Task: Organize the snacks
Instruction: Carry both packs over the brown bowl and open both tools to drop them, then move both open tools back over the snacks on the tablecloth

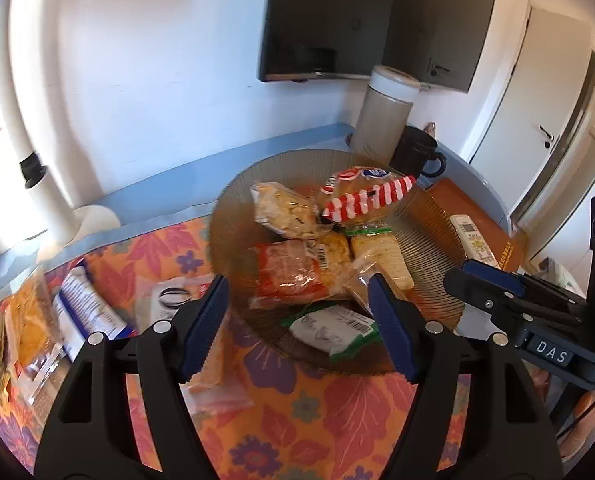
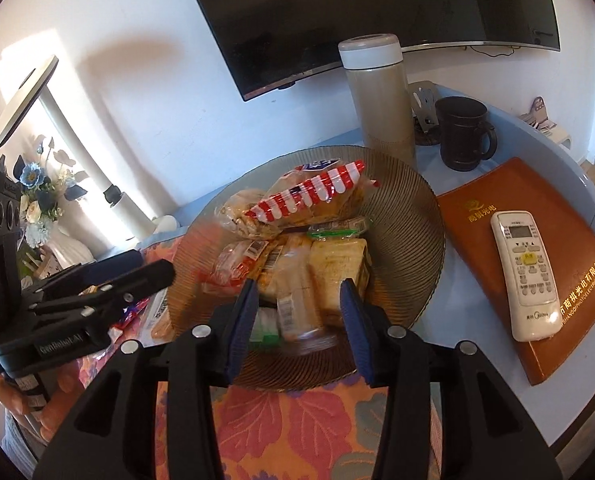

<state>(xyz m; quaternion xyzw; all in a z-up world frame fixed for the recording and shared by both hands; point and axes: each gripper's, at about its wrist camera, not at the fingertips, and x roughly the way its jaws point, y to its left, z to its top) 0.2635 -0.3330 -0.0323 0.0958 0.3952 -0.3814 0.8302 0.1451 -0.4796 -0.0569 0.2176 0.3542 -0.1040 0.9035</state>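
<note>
A ribbed brown glass bowl (image 1: pixel 437 216) (image 2: pixel 417 208) holds several wrapped snacks: a red-and-white striped pack (image 1: pixel 367 198) (image 2: pixel 309 196), an orange-red pack (image 1: pixel 287 276), a pale cracker pack (image 1: pixel 381 254) (image 2: pixel 337 268) and a green-and-white pack (image 1: pixel 333 330). My left gripper (image 1: pixel 297 320) is open and empty over the bowl's near rim. My right gripper (image 2: pixel 297 320) is open above the bowl, with a blurred clear snack pack (image 2: pixel 297 304) between its fingers. More snack packs (image 1: pixel 85 308) lie on the floral cloth left of the bowl.
Behind the bowl stand a tall beige flask (image 2: pixel 379 96) and a black mug (image 2: pixel 463 134). A white remote (image 2: pixel 527 274) lies on an orange folder (image 2: pixel 477 216) at the right. A lamp (image 2: pixel 77 128) and flowers (image 2: pixel 37 196) stand at the left by the wall.
</note>
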